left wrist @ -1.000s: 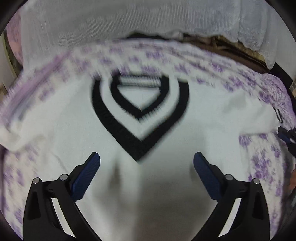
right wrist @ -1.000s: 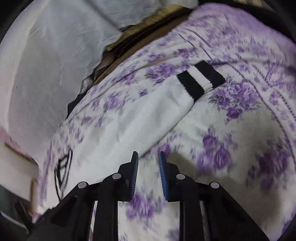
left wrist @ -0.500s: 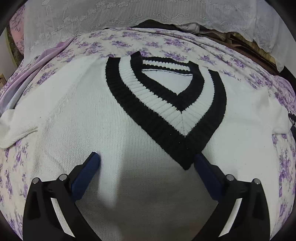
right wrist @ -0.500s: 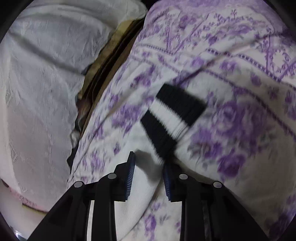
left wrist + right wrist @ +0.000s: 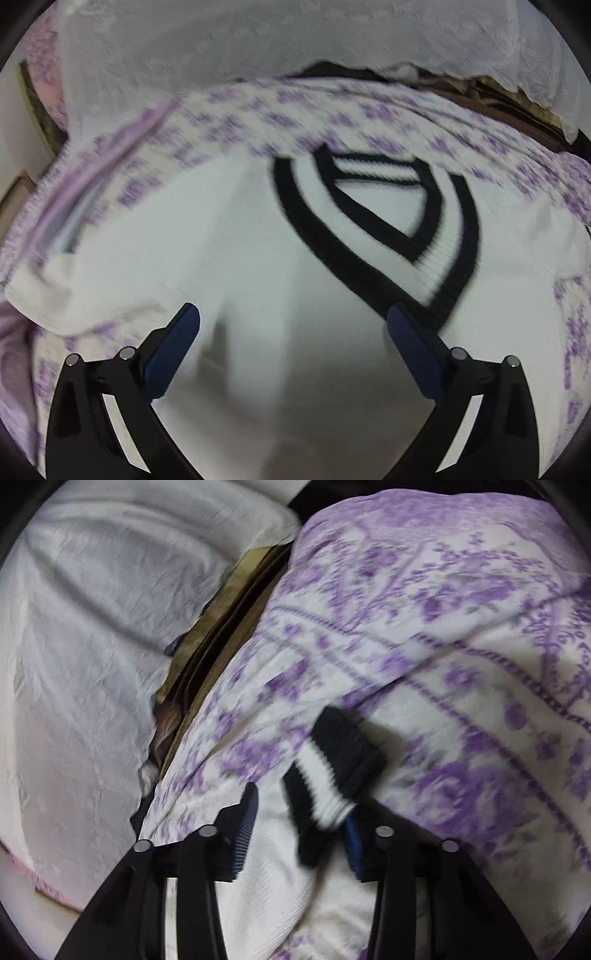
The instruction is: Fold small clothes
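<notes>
Cuff (image 5: 332, 775) now sits between my right gripper's (image 5: 299, 830) parted fingers, unclamped. Only left view shows sweater's (image 5: 236, 229) neckline on bedspread (image 5: 295, 107); left gripper (image 5: 291, 336) wide apart above it.

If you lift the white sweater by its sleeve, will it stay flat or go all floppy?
Probably floppy: the sweater is soft knit, already rumpling on the bedspread. The striped cuff bends between the right gripper jaws, so the rest would likely dangle.
</notes>
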`<control>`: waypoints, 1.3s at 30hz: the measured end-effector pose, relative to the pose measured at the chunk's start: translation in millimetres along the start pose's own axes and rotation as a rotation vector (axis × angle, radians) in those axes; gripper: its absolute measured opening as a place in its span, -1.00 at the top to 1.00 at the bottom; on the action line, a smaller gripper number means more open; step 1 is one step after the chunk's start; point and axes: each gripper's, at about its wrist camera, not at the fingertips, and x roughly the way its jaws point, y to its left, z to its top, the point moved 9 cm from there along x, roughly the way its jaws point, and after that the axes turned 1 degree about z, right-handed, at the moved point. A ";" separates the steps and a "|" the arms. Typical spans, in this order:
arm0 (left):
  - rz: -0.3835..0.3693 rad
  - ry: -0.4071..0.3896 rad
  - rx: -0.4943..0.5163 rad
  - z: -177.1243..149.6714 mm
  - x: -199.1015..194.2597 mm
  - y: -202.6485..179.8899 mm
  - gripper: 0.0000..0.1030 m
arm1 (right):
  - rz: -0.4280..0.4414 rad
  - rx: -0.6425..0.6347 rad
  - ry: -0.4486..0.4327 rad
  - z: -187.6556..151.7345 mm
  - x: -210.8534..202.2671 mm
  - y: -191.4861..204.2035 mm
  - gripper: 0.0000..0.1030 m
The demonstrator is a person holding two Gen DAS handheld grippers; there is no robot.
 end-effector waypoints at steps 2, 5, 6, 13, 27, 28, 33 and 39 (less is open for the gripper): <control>0.007 -0.003 -0.041 0.8 8.7 16.1 -0.92 | 0.008 -0.043 0.011 -9.5 -0.7 10.0 0.17; -0.021 0.060 -0.132 -15.4 38.7 31.5 -0.92 | -0.030 -0.073 -0.007 -13.0 -1.7 8.3 0.77; -0.021 0.081 -0.131 -17.7 43.7 31.2 -0.92 | -0.021 -0.039 -0.014 -10.9 -2.1 2.3 0.77; 0.014 0.018 -0.050 -9.8 31.7 21.2 -0.92 | -0.044 -0.197 -0.116 -9.9 -33.7 39.2 0.78; 0.024 -0.069 -0.158 -4.0 -5.4 119.8 -0.92 | 0.099 -0.431 -0.102 -54.4 -82.5 206.6 0.79; 0.034 -0.057 -0.171 -9.6 -2.3 131.3 -0.92 | 0.103 -0.447 -0.098 -60.8 -82.5 215.2 0.79; 0.010 0.000 -0.325 -25.9 5.8 176.4 -0.91 | 0.122 -0.504 -0.072 -96.7 -77.6 248.3 0.79; -0.013 -0.069 -0.344 -17.9 -14.1 180.8 -0.91 | 0.141 -0.586 -0.033 -144.9 -65.1 288.9 0.79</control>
